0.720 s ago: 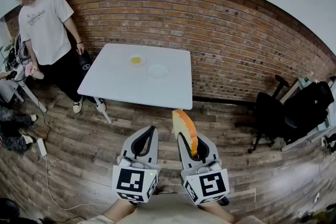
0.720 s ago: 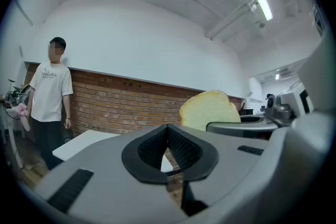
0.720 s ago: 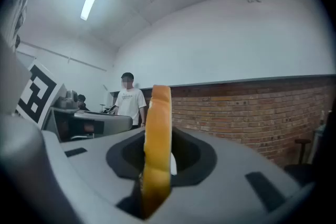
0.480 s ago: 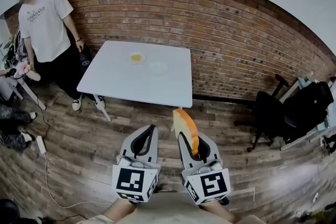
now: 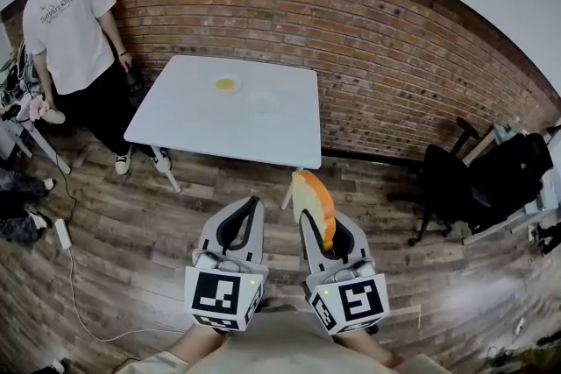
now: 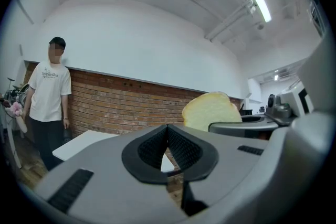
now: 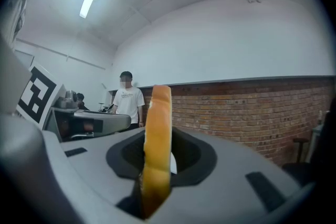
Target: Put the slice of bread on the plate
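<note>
- Right gripper view: the slice of bread point(image 7: 157, 128) is pinched on edge by the right gripper point(image 7: 156, 168), probably so it is carried unbent.
- The left gripper point(image 6: 168, 145) is pressed together, empty, apparently unneeded.
- The plate point(image 5: 262, 103) is seen on the table point(image 5: 197, 136), well apart.

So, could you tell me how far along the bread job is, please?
Done: bread picked up, clamped upright in the right gripper. In hand: it's held over the floor, short of the table. Left: reaching the table and laying it on the empty plate.
</note>
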{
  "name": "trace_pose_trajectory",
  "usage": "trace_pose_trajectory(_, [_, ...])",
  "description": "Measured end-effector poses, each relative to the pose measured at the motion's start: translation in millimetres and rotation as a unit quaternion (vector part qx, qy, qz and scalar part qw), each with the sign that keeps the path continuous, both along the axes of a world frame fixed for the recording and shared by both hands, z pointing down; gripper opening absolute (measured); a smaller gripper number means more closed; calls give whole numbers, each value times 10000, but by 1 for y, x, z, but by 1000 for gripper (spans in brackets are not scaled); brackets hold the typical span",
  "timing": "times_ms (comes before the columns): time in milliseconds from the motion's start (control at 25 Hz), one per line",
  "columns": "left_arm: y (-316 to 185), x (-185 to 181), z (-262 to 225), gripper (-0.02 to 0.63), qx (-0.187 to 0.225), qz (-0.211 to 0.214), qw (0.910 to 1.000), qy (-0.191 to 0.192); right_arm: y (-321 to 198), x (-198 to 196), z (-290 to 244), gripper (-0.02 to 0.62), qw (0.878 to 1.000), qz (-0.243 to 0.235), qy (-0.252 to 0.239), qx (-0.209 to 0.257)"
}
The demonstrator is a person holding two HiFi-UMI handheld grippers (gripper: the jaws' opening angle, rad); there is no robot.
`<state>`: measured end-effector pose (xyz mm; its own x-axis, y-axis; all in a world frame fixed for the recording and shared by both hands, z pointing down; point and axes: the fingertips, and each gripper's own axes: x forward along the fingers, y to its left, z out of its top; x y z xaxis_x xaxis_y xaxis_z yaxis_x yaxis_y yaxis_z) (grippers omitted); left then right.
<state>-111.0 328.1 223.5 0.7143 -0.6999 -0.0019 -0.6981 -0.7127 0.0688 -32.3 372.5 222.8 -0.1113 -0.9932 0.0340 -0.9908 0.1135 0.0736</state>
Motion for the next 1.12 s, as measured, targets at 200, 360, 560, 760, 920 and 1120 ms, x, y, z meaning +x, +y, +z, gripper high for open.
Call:
trace_pose_trajectory(200, [-11,-20,1,11,56,-69,10000,-39,-7,-10,0,98,9999,77,-2,91])
trace_pose_trajectory(360, [-20,-30,5,11,-24,-34,10000,-45,-11,-13,3,98,9997,229,-19,27])
trace_pose_trajectory(560, [-27,-25,9,11,-60,29,10000,-67,-15,-5,5,98,9995,328,-16,-8])
trace_pose_trajectory(760, [-44,-24,12,11,-81,21,9999,-72,-32,-3,6,98,9995,316,-28,6])
trace_pose_trajectory(920, [-64,-21,15,11,-49,-40,9999,-90,-54,0,8,97,9997,251,-18,57])
trace_pose_trajectory(1120, [-105,-9,20,11,-22,-116,9999,-108,-98,13,12,97,9997,185,-42,118])
